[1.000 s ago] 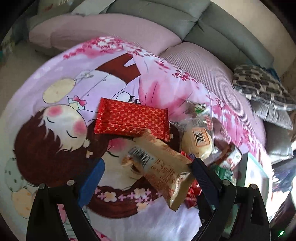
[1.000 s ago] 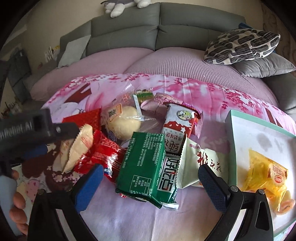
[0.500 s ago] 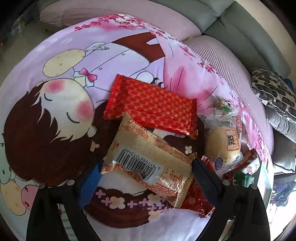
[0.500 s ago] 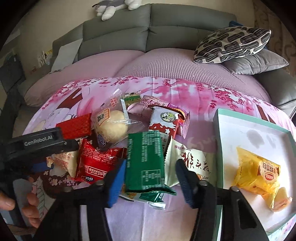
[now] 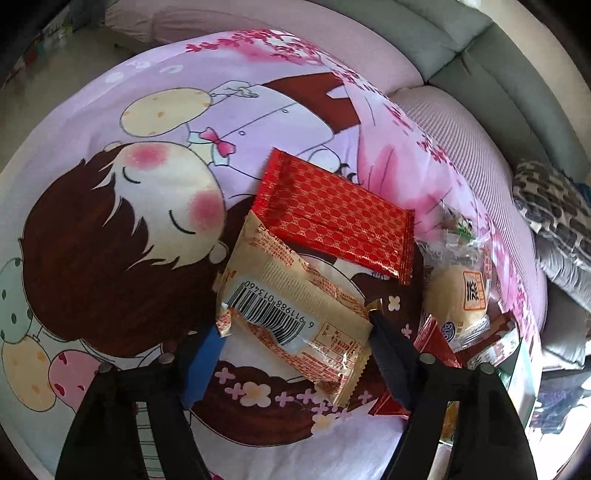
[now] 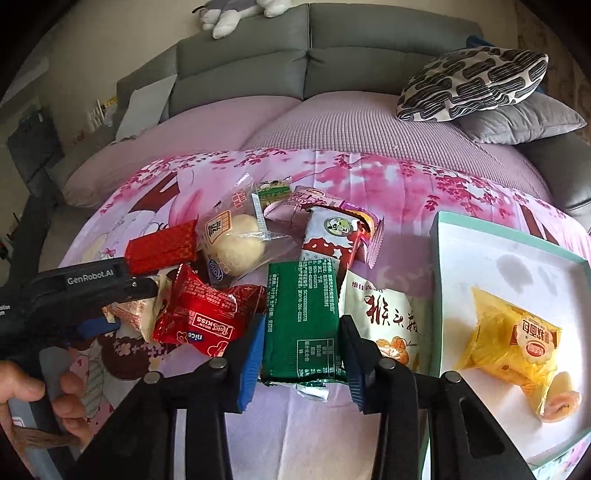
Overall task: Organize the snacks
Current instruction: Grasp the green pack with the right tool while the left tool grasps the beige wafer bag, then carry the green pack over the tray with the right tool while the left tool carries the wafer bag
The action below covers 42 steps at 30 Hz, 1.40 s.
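Box holds one yellow snack; the pile lies beside it.
My right gripper (image 6: 302, 343) closes onto the green packet (image 6: 302, 314) beside the box (image 6: 436, 295), yellow packet (image 6: 509, 343) inside; my left gripper (image 5: 295, 354) closes around the beige packet (image 5: 295, 302); red wrapper (image 5: 332, 218) behind.

Nine snack packets (image 6: 301, 314), one box (image 6: 437, 295), two cushions (image 6: 472, 83), one plush toy (image 6: 236, 13)

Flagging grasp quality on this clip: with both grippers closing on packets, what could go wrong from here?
1. The right gripper is closing around the green packet, which overlaps the white packet; lifting may drag that along.
2. The left gripper is closing on the beige barcode packet near its edges; the crinkly wrapper might slip or buckle.
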Available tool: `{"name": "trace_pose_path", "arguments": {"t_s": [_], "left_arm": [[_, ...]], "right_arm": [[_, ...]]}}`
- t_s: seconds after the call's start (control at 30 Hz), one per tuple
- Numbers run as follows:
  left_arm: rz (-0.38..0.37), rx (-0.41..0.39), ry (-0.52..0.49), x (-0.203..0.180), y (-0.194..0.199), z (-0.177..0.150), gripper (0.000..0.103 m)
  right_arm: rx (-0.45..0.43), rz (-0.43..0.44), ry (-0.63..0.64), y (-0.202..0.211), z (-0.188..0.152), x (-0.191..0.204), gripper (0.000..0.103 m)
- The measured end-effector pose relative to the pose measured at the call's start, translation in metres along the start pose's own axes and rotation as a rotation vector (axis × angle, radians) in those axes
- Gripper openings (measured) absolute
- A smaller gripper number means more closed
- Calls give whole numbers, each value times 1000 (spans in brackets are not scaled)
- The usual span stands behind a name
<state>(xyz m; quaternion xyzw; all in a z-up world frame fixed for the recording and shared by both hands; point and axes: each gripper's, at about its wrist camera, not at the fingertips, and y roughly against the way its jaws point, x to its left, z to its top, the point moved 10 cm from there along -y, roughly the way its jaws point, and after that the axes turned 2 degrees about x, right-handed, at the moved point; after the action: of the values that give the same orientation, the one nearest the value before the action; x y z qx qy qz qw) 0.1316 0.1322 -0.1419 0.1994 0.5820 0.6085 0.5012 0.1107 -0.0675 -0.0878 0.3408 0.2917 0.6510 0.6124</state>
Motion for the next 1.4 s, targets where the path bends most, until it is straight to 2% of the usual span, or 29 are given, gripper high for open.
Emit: {"name": "trace_pose_path", "arguments": {"t_s": [0.13,0.23,0.3,0.33,0.73,0.9,1.23,1.4], "left_arm": [[-12,-5,21,2,2,0,74],[-30,-10,39,4,3,2,67],[-46,-12,50,5,3,3,49],[-53,-13,55,6,4,3,48],[-102,-22,78,4,13,2,42],[-115,-51,63,-3,24,2,42],[-141,-97,-23,-32,47,-3,42],[-154,-125,-99,-54,57,-7,42]], "right_arm": [[-3,6,1,2,0,-1,42],[-3,10,-1,3,0,-2,42],[-3,12,-2,3,0,-2,42],[-4,14,-3,4,0,-2,42],[-20,24,-2,12,2,-4,42],[-38,17,-8,18,4,-9,42],[-78,9,-43,35,9,-31,42],[-102,-12,-72,44,11,-51,42]]}}
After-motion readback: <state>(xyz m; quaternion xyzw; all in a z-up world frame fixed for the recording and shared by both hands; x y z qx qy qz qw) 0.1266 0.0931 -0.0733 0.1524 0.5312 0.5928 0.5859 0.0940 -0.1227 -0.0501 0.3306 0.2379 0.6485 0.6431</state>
